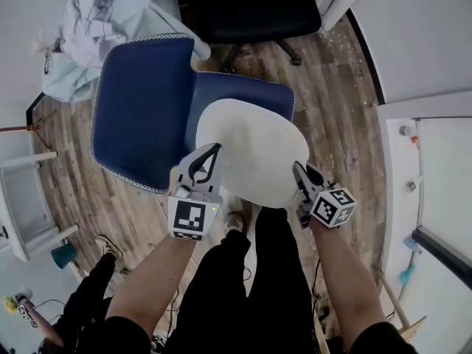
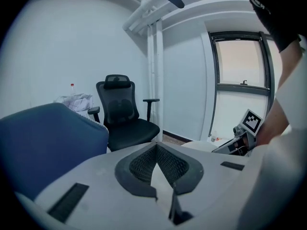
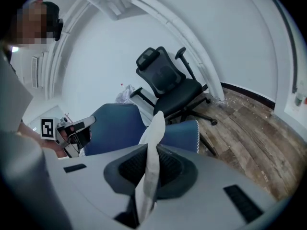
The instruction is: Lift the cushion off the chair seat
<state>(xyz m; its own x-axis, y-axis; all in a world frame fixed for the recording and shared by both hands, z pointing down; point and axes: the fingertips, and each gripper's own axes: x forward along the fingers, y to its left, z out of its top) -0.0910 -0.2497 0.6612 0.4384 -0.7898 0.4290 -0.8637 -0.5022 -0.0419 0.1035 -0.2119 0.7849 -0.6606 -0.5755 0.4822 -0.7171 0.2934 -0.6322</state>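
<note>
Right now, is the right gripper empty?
No, the right gripper is shut on the cushion, whose white edge is pinched between its jaws.

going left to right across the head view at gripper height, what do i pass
white stand → blue chair → left gripper → cushion → right gripper → white tabletop

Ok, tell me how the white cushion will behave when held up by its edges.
Probably soft: the cushion squashes into a thin fold between the fingers of the right gripper. Likely light for its size: two edge pinches, one by the left gripper, seem enough to hold it. Its middle may sag toward the blue chair.
</note>
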